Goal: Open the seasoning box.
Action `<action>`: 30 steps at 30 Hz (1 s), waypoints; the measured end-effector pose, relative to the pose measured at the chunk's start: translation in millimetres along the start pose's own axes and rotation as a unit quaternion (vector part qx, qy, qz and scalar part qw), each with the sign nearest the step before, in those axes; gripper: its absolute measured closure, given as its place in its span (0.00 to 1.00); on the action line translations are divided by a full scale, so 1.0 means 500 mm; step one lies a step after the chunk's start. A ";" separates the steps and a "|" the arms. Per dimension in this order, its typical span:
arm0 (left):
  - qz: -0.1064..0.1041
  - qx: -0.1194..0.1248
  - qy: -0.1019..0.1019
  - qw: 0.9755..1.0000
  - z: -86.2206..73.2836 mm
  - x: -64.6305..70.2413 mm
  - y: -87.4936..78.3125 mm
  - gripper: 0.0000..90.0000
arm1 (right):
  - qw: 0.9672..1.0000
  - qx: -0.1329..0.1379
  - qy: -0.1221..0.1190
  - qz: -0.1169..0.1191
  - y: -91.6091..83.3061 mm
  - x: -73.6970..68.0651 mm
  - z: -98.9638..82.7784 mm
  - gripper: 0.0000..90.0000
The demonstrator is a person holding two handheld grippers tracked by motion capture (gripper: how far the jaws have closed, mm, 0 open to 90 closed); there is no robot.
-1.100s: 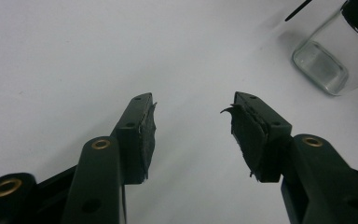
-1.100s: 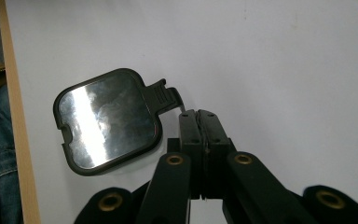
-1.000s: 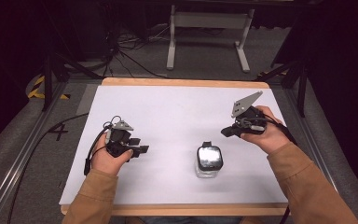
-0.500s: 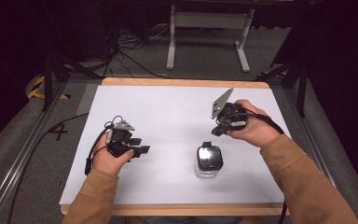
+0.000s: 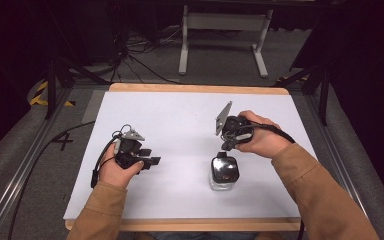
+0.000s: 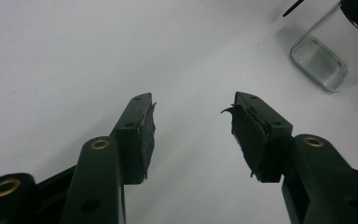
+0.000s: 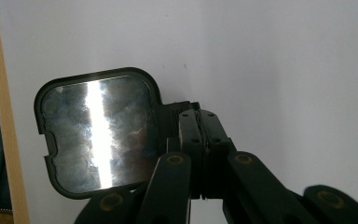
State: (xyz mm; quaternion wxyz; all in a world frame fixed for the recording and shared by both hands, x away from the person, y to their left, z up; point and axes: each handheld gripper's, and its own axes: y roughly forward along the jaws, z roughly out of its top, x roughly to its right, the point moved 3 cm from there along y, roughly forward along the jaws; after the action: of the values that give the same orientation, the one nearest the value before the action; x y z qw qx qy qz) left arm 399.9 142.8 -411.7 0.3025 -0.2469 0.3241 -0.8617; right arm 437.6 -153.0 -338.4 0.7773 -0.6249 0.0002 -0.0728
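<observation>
A square glass jar (image 5: 224, 172) with a shiny metal lid in a black rim stands on the white table (image 5: 180, 110), right of centre near the front. In the right gripper view the lid (image 7: 98, 135) lies just below my right gripper (image 7: 198, 114), whose jaws are shut with the pads pressed together, tips right by a black tab on the lid's edge. From above, the right gripper (image 5: 226, 146) points down at the jar's far side. My left gripper (image 5: 152, 161) rests at the left, open and holding nothing (image 6: 193, 100). The jar (image 6: 326, 56) shows at its upper right.
The table's wooden front edge (image 7: 4, 116) runs close behind the jar. A metal stand (image 5: 225, 30) and cables (image 5: 135, 50) sit on the floor beyond the far edge. Each gripper trails a black cable.
My right hand has moved left and slightly down, from the table's right side to just behind the jar. The left hand and the jar have stayed put.
</observation>
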 end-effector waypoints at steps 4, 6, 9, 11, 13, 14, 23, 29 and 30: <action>-0.001 -0.002 0.000 1.000 0.000 0.000 0.000 0.55 | 1.000 -0.015 -0.002 0.003 0.011 0.001 0.004 1.00; 0.000 -0.002 0.001 1.000 0.000 0.000 0.001 0.55 | 1.000 -0.014 -0.003 0.001 0.014 0.003 0.006 1.00; -0.001 -0.003 0.001 1.000 0.000 0.000 0.001 0.54 | 1.000 -0.015 0.000 0.003 0.015 0.002 0.008 1.00; -0.001 -0.002 0.001 1.000 0.000 0.000 0.001 0.54 | 1.000 -0.010 -0.002 0.006 0.017 0.003 0.010 1.00; -0.001 -0.002 0.001 1.000 0.000 0.000 0.001 0.54 | 1.000 -0.014 0.000 0.005 0.018 0.003 0.011 1.00; -0.002 -0.003 0.001 1.000 0.000 0.001 0.001 0.54 | 1.000 -0.015 0.001 0.007 0.018 0.004 0.012 1.00; -0.002 -0.002 0.002 1.000 0.000 0.002 0.001 0.54 | 1.000 -0.013 0.002 0.005 0.020 0.006 0.013 1.00; -0.006 -0.003 0.005 1.000 0.001 0.007 0.005 0.54 | 1.000 -0.011 0.001 0.005 0.021 0.008 0.012 1.00; -0.006 -0.003 0.005 1.000 0.001 0.007 0.005 0.54 | 1.000 -0.009 0.004 0.004 0.022 0.007 0.012 1.00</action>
State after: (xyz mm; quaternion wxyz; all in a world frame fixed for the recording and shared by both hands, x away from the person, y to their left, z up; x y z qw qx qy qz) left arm 398.7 138.8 -412.3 0.2955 -0.2457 0.3267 -0.8635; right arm 442.9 -145.6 -347.3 0.7716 -0.6320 0.0062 -0.0720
